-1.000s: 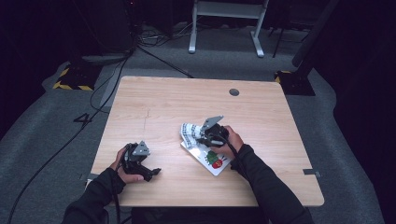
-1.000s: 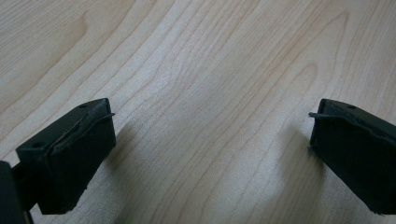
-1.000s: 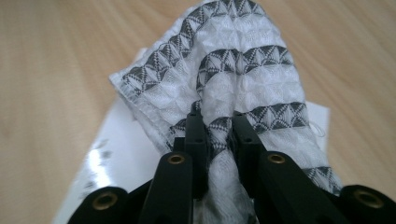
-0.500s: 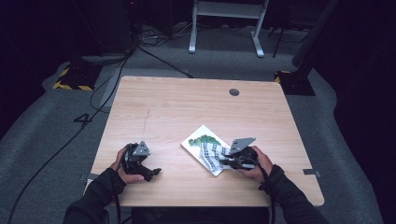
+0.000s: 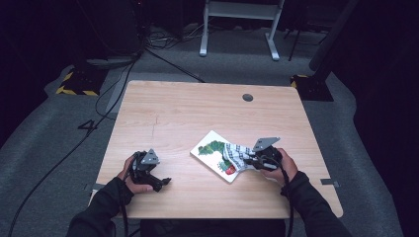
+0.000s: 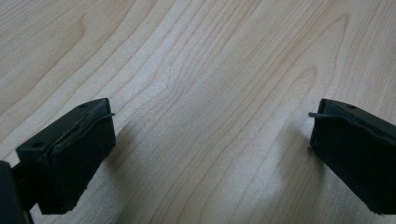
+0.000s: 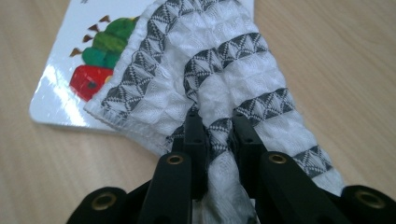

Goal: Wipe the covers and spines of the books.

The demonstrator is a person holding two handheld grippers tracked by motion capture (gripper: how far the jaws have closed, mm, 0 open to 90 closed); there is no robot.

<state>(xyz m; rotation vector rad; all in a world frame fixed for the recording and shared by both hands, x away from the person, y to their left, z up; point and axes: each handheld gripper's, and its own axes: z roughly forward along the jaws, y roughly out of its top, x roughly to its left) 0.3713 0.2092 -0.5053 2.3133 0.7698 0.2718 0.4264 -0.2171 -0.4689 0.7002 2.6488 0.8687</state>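
Note:
A white cloth with grey patterned stripes (image 5: 237, 155) (image 7: 219, 88) lies partly over a white picture book with a green and red caterpillar (image 5: 211, 152) (image 7: 79, 79). My right gripper (image 5: 253, 161) (image 7: 218, 126) is shut on a bunched fold of the cloth at the book's right edge, low over the table. At the front left of the wooden table (image 5: 188, 113), my left gripper (image 5: 163, 182) (image 6: 210, 135) rests with its jaws wide open and only bare wood between them.
A round dark cable hole (image 5: 247, 97) sits near the table's far edge. Beyond the table, cables (image 5: 163, 54) run over grey carpet, and a white desk frame (image 5: 237, 29) stands at the back.
My right gripper has dragged the cloth to the right, off most of the book, so the caterpillar cover now shows. The left gripper has stayed in place.

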